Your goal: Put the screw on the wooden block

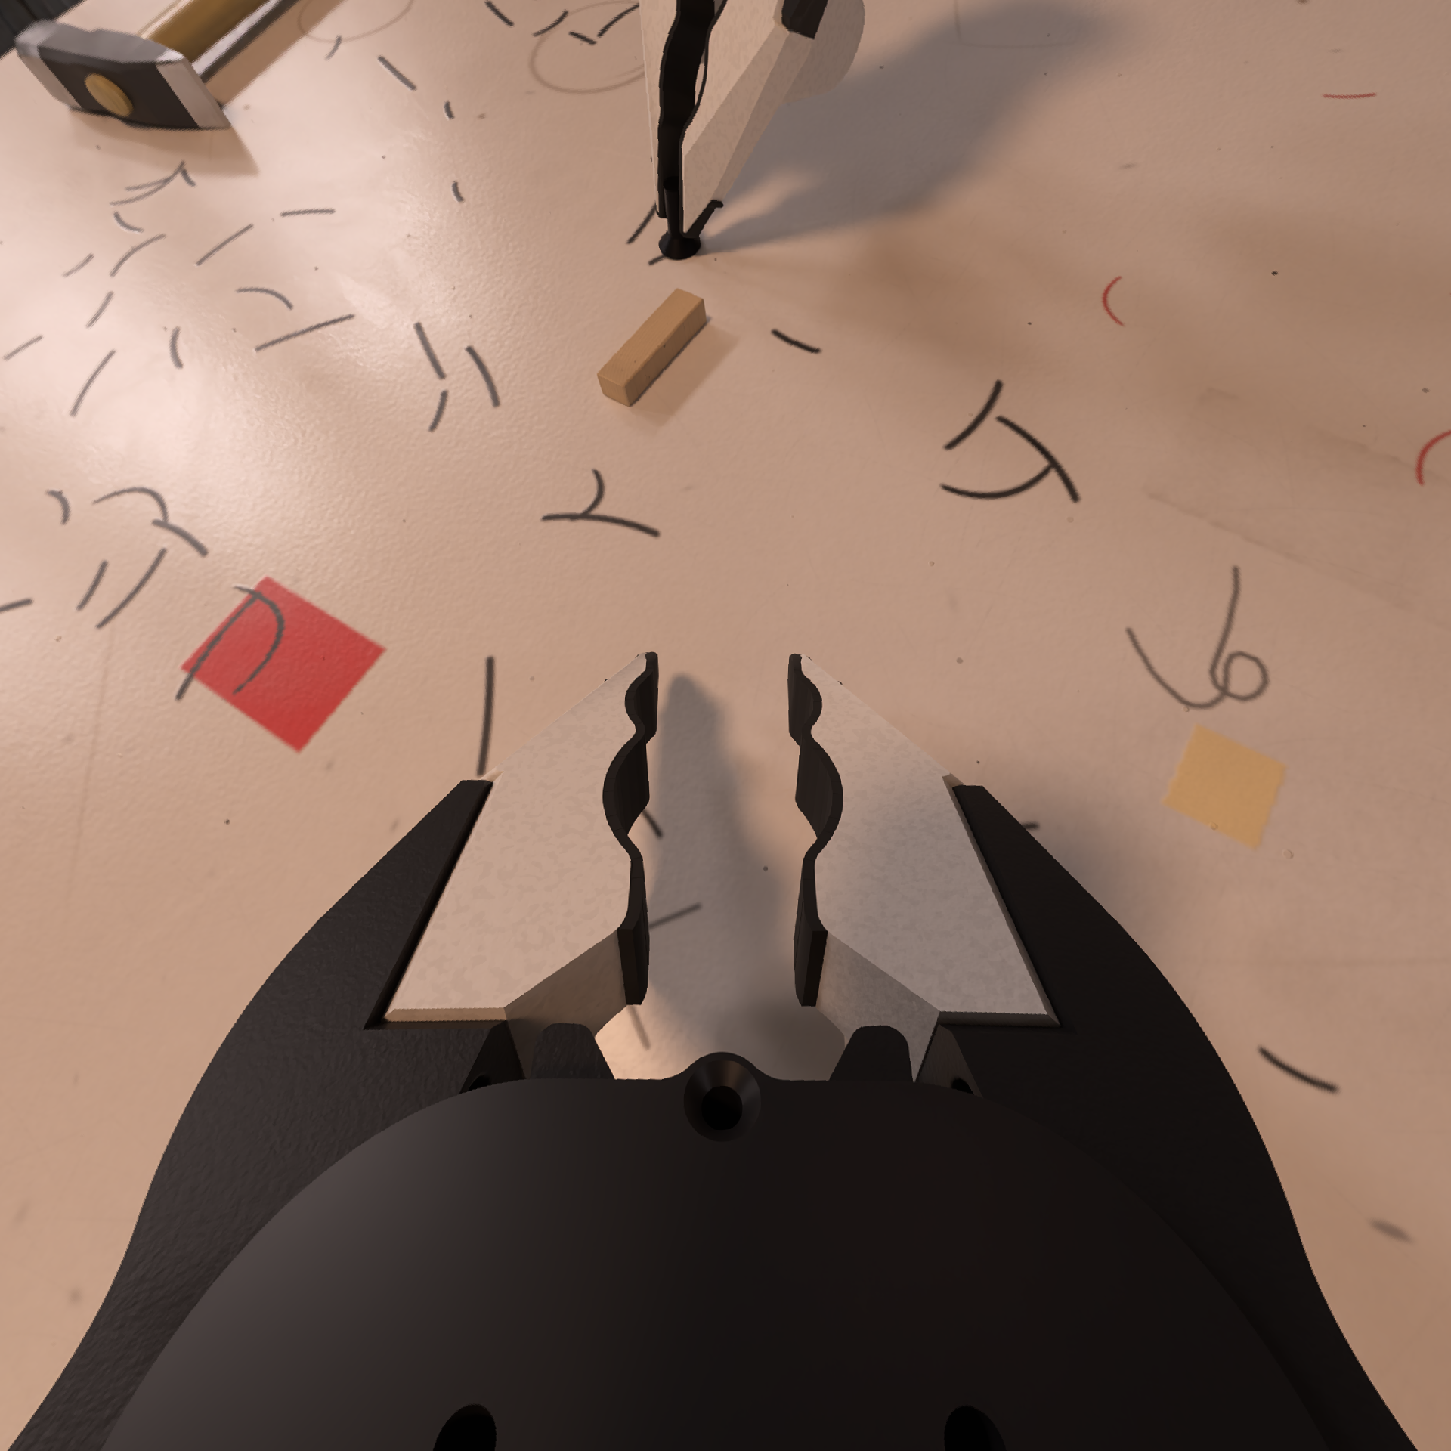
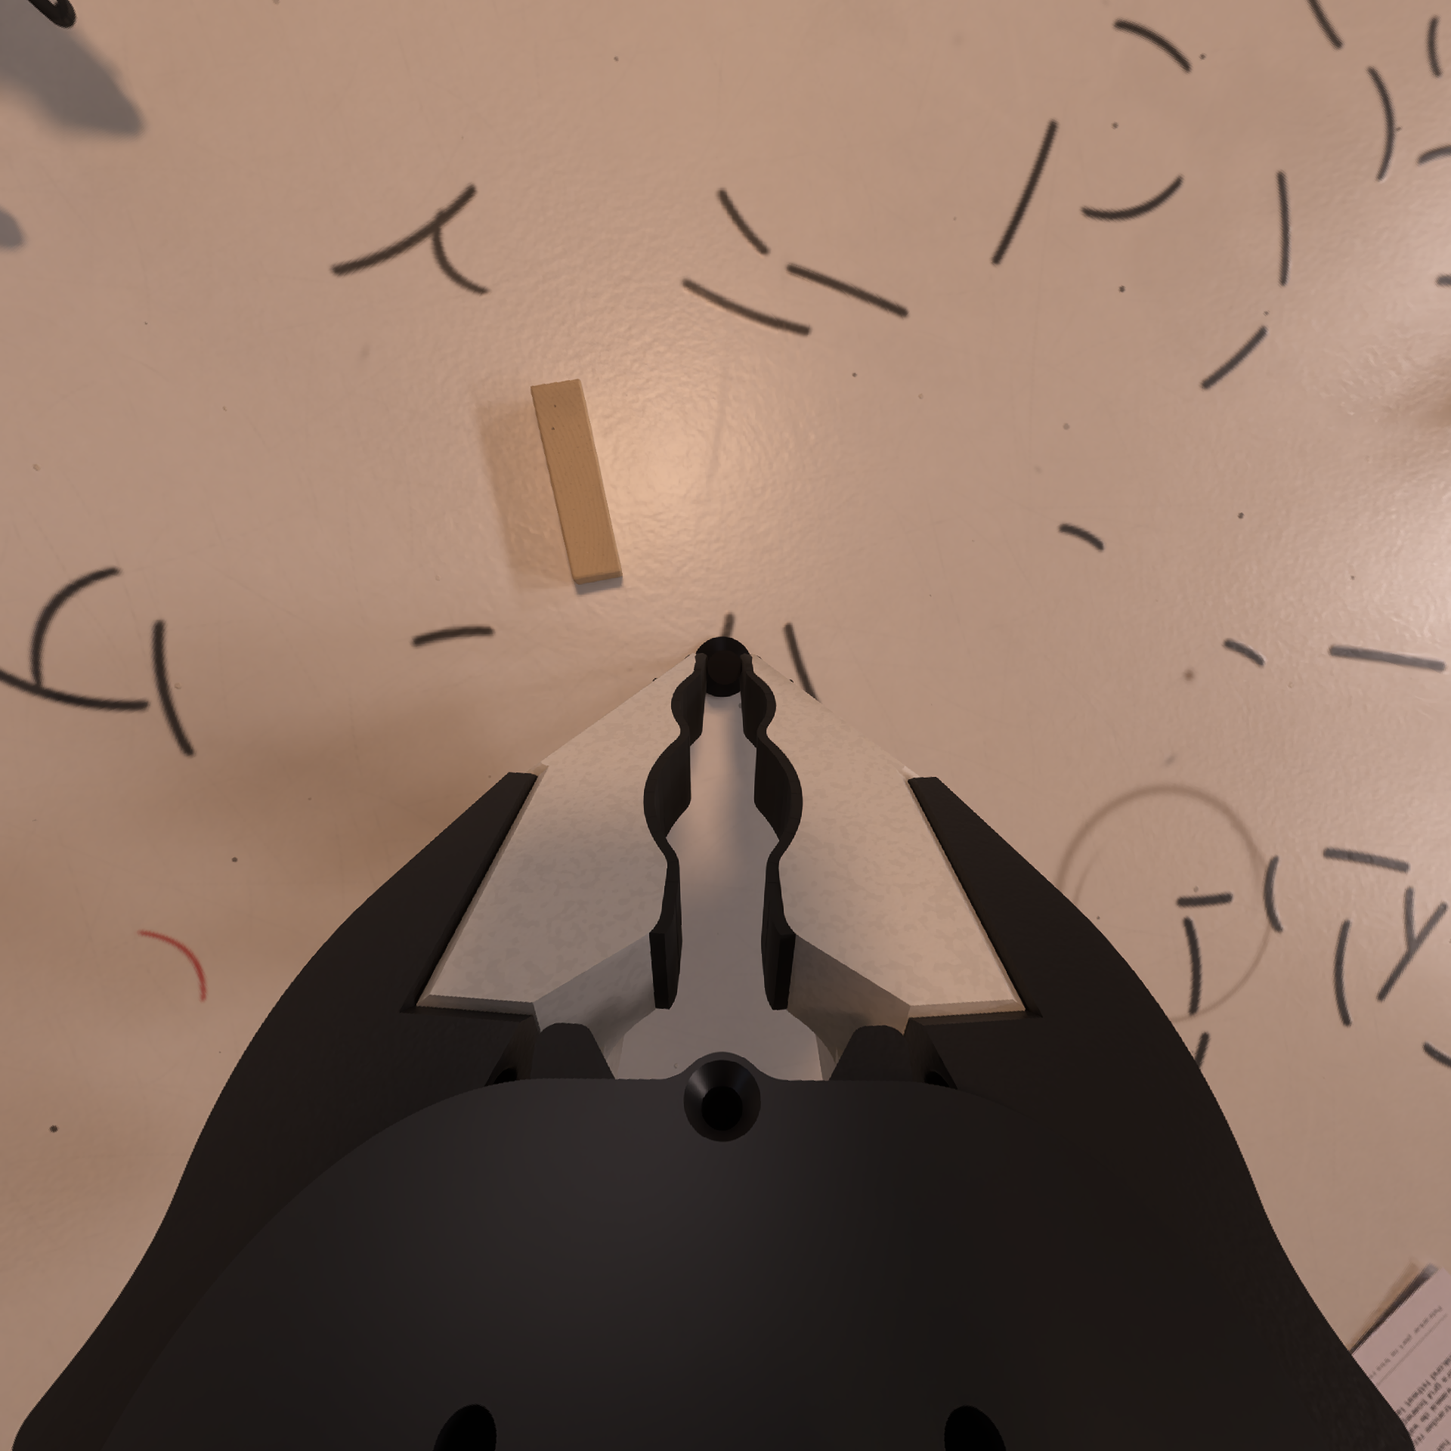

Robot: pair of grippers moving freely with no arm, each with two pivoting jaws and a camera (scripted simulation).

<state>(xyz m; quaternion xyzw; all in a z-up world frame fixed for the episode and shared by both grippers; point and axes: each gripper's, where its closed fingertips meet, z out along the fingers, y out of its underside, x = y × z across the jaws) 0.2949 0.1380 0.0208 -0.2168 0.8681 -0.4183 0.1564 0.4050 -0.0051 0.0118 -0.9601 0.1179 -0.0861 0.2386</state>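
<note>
A small tan wooden block (image 1: pixel 652 345) lies flat on the scribbled table; it also shows in the right wrist view (image 2: pixel 575 480). My right gripper (image 2: pixel 722 667) points straight down and is shut on a black screw (image 2: pixel 721 663), gripped at the fingertips. In the left wrist view this gripper (image 1: pixel 677 212) stands just beyond the block, the screw (image 1: pixel 677 239) upright with its head touching or just above the table. My left gripper (image 1: pixel 722 667) is open and empty, low over the table, well short of the block.
A hammer (image 1: pixel 118 71) lies at the far left in the left wrist view. A red square (image 1: pixel 283 663) and a yellow square (image 1: pixel 1221 785) are flat patches on the table. A printed paper (image 2: pixel 1413 1366) shows at the right wrist view's lower right corner.
</note>
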